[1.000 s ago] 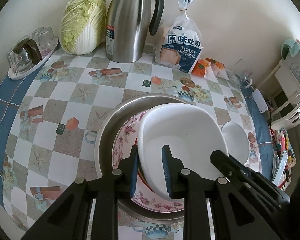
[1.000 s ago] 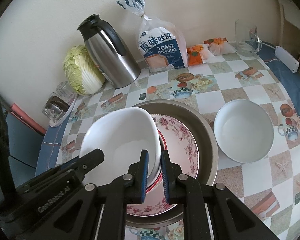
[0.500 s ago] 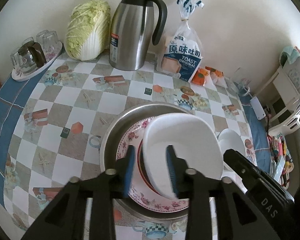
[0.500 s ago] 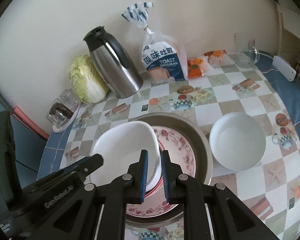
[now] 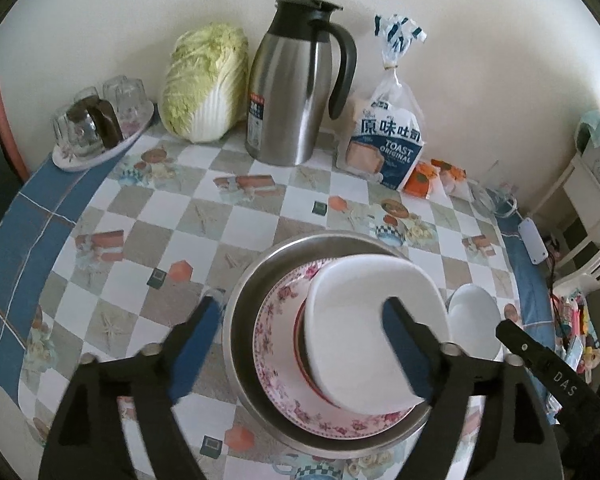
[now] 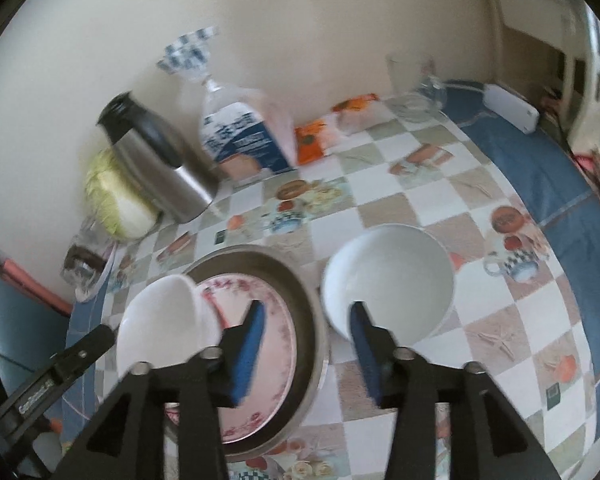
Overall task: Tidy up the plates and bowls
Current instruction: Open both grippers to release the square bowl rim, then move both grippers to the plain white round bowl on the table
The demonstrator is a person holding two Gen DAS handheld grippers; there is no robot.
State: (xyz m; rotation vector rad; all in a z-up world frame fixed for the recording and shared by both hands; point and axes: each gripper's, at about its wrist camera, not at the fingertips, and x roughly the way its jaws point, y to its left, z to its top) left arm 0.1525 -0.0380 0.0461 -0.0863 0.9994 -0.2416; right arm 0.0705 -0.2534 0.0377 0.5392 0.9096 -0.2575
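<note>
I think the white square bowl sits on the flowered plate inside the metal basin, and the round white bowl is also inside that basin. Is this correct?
Not quite. The round white bowl stands on the tablecloth beside the metal basin, as the right wrist view shows. The white square bowl does sit on the flowered plate inside the basin.

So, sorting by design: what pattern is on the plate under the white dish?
Pink roses around the plate rim; clearest in left wrist view.
</note>
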